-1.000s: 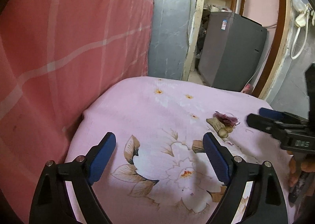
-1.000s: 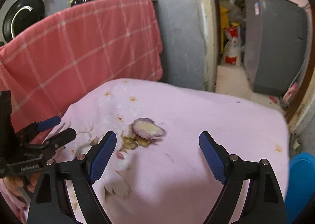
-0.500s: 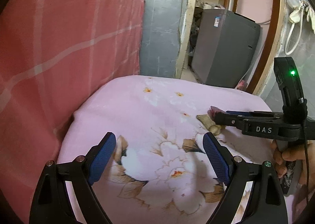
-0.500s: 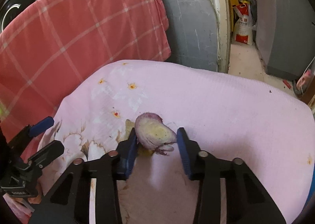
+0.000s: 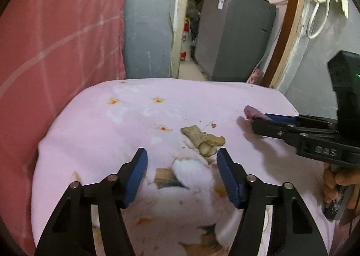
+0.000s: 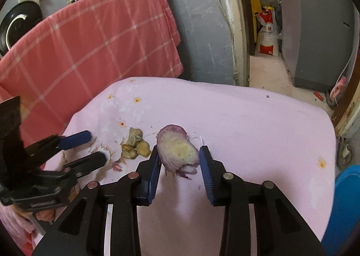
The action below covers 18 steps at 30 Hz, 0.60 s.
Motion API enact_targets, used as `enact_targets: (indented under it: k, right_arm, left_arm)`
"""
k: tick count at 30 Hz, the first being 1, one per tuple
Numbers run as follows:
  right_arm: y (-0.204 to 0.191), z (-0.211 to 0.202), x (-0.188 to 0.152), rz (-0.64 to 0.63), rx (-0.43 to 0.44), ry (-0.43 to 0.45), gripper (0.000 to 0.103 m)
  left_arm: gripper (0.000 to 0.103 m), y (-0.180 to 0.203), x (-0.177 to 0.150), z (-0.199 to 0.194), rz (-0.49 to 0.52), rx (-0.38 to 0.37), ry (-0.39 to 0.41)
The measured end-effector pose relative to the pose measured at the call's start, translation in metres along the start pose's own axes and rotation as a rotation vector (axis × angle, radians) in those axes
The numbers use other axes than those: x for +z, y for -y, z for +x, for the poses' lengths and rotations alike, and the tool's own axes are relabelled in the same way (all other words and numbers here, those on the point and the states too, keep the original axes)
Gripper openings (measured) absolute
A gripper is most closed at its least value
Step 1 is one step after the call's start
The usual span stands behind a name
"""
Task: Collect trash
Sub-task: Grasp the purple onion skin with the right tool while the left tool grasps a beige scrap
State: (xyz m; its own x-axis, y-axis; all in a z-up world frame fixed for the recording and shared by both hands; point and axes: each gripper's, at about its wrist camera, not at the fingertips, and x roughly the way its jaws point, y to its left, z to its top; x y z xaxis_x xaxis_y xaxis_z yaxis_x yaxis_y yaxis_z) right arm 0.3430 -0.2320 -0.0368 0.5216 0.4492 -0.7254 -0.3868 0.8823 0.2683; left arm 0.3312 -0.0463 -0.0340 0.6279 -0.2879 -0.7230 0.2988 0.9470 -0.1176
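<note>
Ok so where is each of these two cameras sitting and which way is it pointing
Left wrist: rides the left claw, looks forward and down at the pink sheet and brown scraps; its jaws, just closing, have nothing between them; the right claw and a hand show at right.
Right wrist: rides the right claw, shut on the purple onion piece; the left claw shows at left.
Shared: sheet, scraps, onion piece, red checked cloth, grey appliance.

The right gripper [image 6: 180,160] clamps its jaws on a purple onion piece [image 6: 177,151] above the pink floral cloth [image 6: 247,121]; tan peel scraps [image 6: 135,145] lie just left, near the left gripper [image 6: 90,148].
</note>
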Motion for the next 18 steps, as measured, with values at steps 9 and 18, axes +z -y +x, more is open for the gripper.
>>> enact_targets:
  k: [9, 18]
  right_arm:
    - [0.005, -0.019, -0.009, 0.006, 0.003, 0.039, 0.032]
    - [0.004, -0.033, -0.021, -0.001, -0.001, 0.065, 0.032]
  left_arm:
    - [0.035, 0.022, 0.009, 0.028, 0.067, -0.011, -0.08]
    - [0.017, 0.025, 0.006, 0.032, 0.06, 0.009, -0.1]
